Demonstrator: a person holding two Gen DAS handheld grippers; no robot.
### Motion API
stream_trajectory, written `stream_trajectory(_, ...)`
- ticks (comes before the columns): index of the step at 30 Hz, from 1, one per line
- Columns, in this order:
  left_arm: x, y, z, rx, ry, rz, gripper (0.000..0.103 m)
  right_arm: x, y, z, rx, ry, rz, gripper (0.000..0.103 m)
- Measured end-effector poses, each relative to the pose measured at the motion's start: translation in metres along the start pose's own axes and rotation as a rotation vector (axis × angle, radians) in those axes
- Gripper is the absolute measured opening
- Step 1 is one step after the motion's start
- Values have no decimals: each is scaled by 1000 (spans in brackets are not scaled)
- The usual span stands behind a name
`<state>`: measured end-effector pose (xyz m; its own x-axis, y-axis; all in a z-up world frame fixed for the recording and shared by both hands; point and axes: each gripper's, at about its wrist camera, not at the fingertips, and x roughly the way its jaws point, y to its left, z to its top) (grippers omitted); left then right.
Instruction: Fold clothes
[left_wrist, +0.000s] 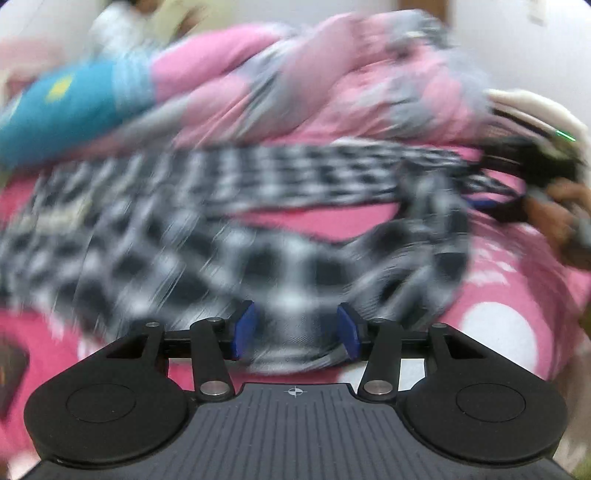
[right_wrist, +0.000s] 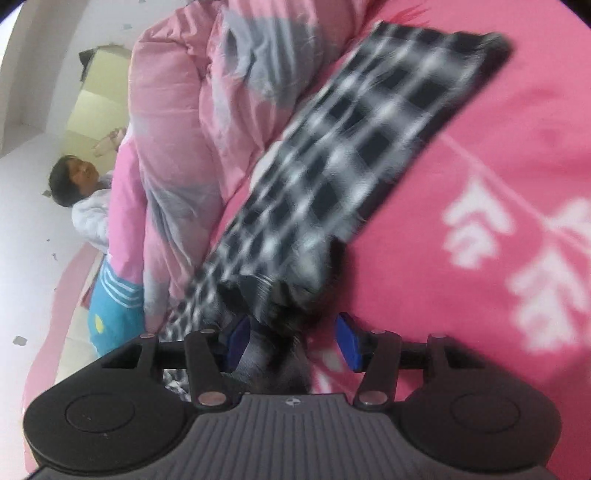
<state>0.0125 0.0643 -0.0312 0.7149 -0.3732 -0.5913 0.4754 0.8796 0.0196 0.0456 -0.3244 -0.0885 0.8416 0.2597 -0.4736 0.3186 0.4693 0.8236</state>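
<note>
A black-and-white checked garment (left_wrist: 229, 236) lies spread across the pink bed sheet (left_wrist: 498, 332), blurred by motion. My left gripper (left_wrist: 295, 330) is open, its blue pads (left_wrist: 244, 328) standing apart on either side of a bunched edge of the cloth. In the right wrist view the same checked garment (right_wrist: 354, 147) stretches away in a long folded strip. My right gripper (right_wrist: 293, 341) is open too, with a dark gathered end of the cloth lying between its pads (right_wrist: 349, 343). The right gripper and the hand on it (left_wrist: 532, 192) show at the garment's far right end.
A pink and grey quilt (left_wrist: 332, 81) is heaped along the back of the bed. A blue garment with white stripes (left_wrist: 74, 107) lies at its left end. A person in white (right_wrist: 88, 206) sits beyond the bed. The sheet has white prints (right_wrist: 535, 258).
</note>
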Motion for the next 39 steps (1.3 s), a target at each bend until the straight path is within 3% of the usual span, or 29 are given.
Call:
stream_trajectory(1, -1, -10, 3, 50, -16, -20, 49, 4, 2, 3, -19, -9, 0, 33)
stream_trajectory(2, 1, -22, 5, 99, -24, -43, 49, 7, 5, 6, -41, -22, -8, 12)
stream_trajectory(5, 9, -53, 9, 230, -44, -104, 49, -11, 14, 10, -91, -97, -11, 8)
stream_trajectory(9, 27, -87, 6, 385, -53, -110, 49, -78, 28, 10, -168, -249, 11, 8)
stream_trajectory(13, 41, -107, 2, 486, -57, -123, 48, -137, 20, 18, -161, -340, -35, 8)
stream_trajectory(17, 45, -114, -1, 518, -53, -149, 44, -156, -26, 33, 19, -381, -149, 15)
stream_trajectory(20, 46, -115, -3, 528, -55, -150, 40, -170, -66, 32, 168, -414, -151, 21)
stream_trajectory(23, 45, -116, -5, 541, -63, -147, 39, -182, -76, 13, 157, -394, -153, 36)
stream_trajectory(26, 41, -119, -8, 554, -80, -142, 37, -178, -75, -11, 129, -276, -155, 43)
stream_trajectory(29, 40, -118, -7, 531, -84, -155, 24, -165, -76, -26, 116, -205, -202, 44)
stream_trajectory(31, 39, -117, -4, 504, -85, -164, 13, -159, -75, -29, 96, -212, -216, 43)
stream_trajectory(33, 37, -112, 2, 462, -98, -170, 9, -154, -71, -27, 72, -231, -201, 38)
stream_trajectory(35, 46, -95, 16, 325, -68, -208, 8, -150, -66, -22, 64, -229, -158, 15)
stream_trajectory(39, 66, -60, 45, 48, -6, -280, 8, -146, -48, -5, 61, -248, -102, 19)
